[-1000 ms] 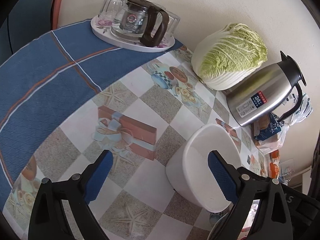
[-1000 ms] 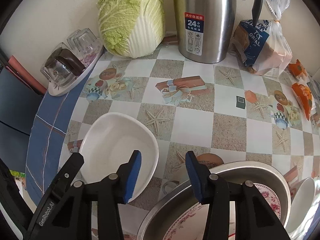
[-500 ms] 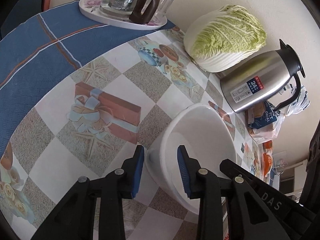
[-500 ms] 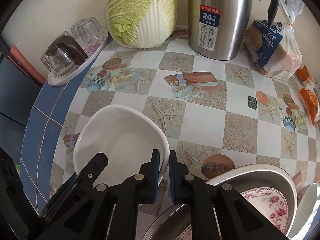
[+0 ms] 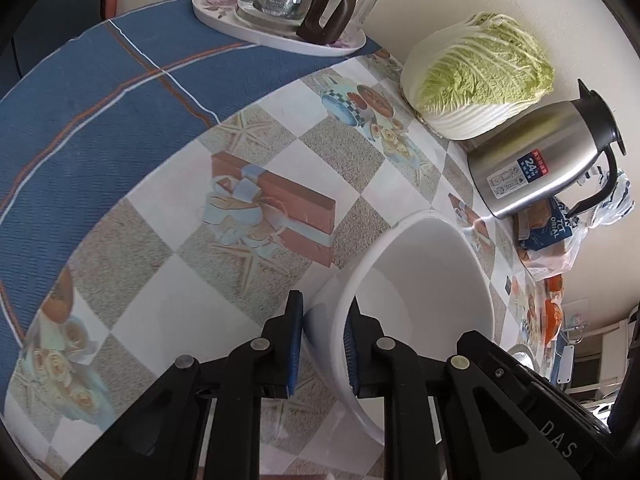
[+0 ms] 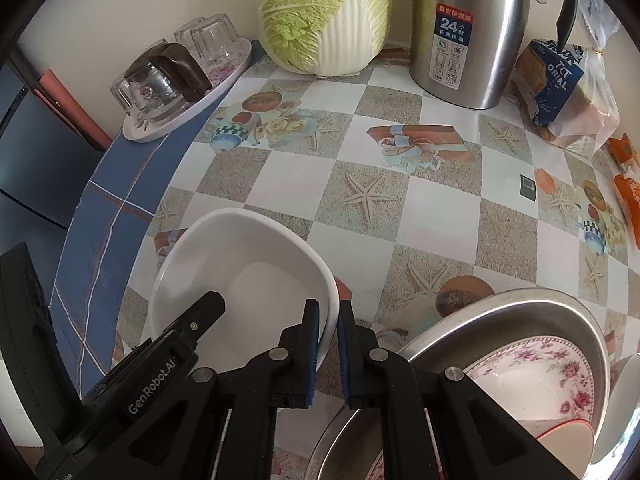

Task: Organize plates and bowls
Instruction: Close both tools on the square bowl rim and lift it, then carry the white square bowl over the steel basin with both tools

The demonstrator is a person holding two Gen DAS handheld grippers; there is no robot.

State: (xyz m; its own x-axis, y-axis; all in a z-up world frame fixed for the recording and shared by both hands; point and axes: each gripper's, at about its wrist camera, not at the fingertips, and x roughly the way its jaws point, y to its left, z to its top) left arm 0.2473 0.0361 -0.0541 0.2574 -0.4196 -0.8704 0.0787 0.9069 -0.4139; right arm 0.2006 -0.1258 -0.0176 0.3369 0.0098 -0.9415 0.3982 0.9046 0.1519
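Note:
A white bowl (image 5: 420,288) (image 6: 248,272) sits on the checked tablecloth. My left gripper (image 5: 323,344) has the bowl's left wall between its blue pads; the jaws are closing and both pads touch the wall. My right gripper (image 6: 328,344) is shut on the opposite rim, which is pinched thin between its pads. Each gripper's black body shows in the other view, at the bowl's far side. To the right, a metal basin (image 6: 500,308) holds a floral plate (image 6: 540,364), and a white dish (image 6: 624,400) peeks in at the frame's edge.
Against the wall stand a napa cabbage (image 6: 324,12), a steel thermos jug (image 6: 468,28) and a bagged loaf (image 6: 560,88). A white tray (image 6: 188,108) carries a glass pot and upturned glasses. Blue cloth (image 5: 100,112) covers the table's left part.
Both grippers closed onto the white bowl's rim: the left from wide open, the right after sliding left from beside the basin. The left view has drawn closer to the bowl.

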